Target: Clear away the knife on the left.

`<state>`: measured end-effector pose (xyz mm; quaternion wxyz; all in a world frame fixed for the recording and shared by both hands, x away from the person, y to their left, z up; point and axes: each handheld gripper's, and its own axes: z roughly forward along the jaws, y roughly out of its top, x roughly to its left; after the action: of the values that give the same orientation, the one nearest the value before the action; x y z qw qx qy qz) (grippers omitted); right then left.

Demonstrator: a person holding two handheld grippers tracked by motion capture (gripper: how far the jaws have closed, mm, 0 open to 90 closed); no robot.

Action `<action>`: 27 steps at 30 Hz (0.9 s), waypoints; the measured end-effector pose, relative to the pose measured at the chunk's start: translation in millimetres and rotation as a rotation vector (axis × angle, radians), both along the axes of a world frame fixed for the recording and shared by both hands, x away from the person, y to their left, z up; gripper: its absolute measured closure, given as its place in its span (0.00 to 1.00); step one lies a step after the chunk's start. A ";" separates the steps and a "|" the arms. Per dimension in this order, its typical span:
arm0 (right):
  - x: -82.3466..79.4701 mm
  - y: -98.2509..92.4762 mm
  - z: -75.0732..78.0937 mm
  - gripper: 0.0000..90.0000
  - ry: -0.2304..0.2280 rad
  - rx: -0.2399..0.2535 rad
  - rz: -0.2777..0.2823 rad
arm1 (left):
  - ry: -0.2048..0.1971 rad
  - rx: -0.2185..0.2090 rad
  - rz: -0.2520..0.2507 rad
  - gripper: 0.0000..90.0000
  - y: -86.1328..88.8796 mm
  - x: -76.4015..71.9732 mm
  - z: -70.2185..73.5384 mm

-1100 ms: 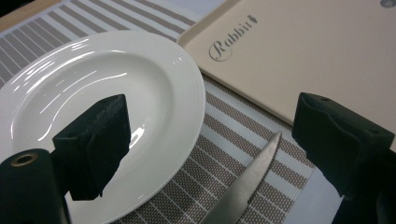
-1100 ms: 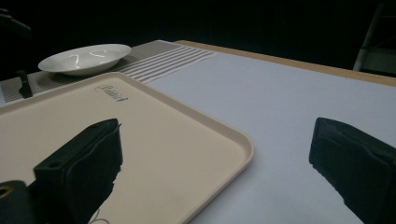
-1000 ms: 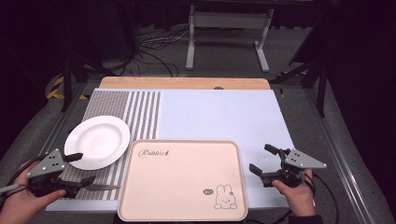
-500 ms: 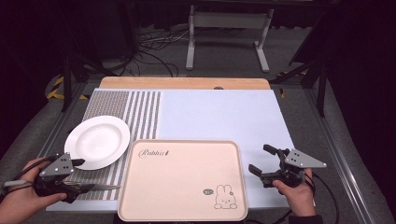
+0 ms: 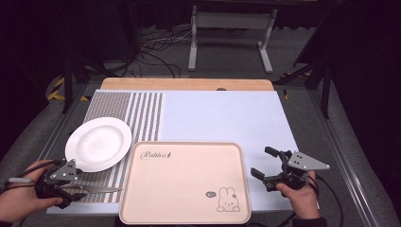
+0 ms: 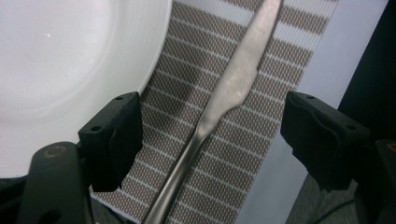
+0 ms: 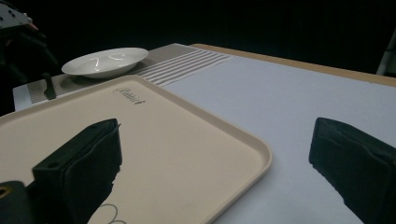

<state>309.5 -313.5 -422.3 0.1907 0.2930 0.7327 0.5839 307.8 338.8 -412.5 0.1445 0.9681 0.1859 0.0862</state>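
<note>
A metal table knife [image 5: 98, 190] lies on the striped placemat [image 5: 127, 113] at the near left, blade pointing toward the tray. My left gripper [image 5: 77, 186] is open and low over the knife's handle end. In the left gripper view the knife [image 6: 224, 100] runs up between the two spread jaws of the left gripper [image 6: 212, 119], touching neither. A white plate [image 5: 98, 143] sits just beyond it, and its rim [image 6: 70, 56] is on the left. My right gripper [image 5: 260, 161] hovers open beside the beige tray [image 5: 184, 182], holding nothing.
The tray's right rim [image 7: 252, 144] lies in front of my open right gripper [image 7: 219, 135], with pale blue mat [image 5: 222, 118] beyond. The plate [image 7: 105, 60] and striped placemat are at the far side. The table's near edge is close under both hands.
My left gripper has dropped lower and tipped toward the knife handle, jaws still spread. The knife, plate and tray have not moved. The right gripper has barely shifted.
</note>
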 end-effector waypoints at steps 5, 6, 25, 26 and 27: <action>-0.7 1.8 0.4 0.03 -0.003 -0.002 0.025 | 0.044 0.066 -0.020 0.27 0.0 6.5 -1.3; -0.7 2.2 0.5 0.03 -0.003 -0.005 0.026 | 0.049 0.078 -0.026 0.28 0.1 8.6 -2.0; -3.0 -1.7 3.1 0.05 -0.042 0.017 0.021 | 0.134 0.268 -0.153 0.49 -0.1 31.2 -12.9; -3.2 -2.0 3.3 0.05 -0.044 0.019 0.020 | 0.137 0.271 -0.160 0.52 -0.4 31.7 -13.3; -3.2 -2.4 3.5 0.05 -0.045 0.020 0.019 | 0.140 0.280 -0.171 0.54 -1.0 32.3 -13.4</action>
<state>306.2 -315.8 -418.8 0.1988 0.2745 0.7251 0.5994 340.0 337.8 -425.9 0.0018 0.9946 0.0986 0.0311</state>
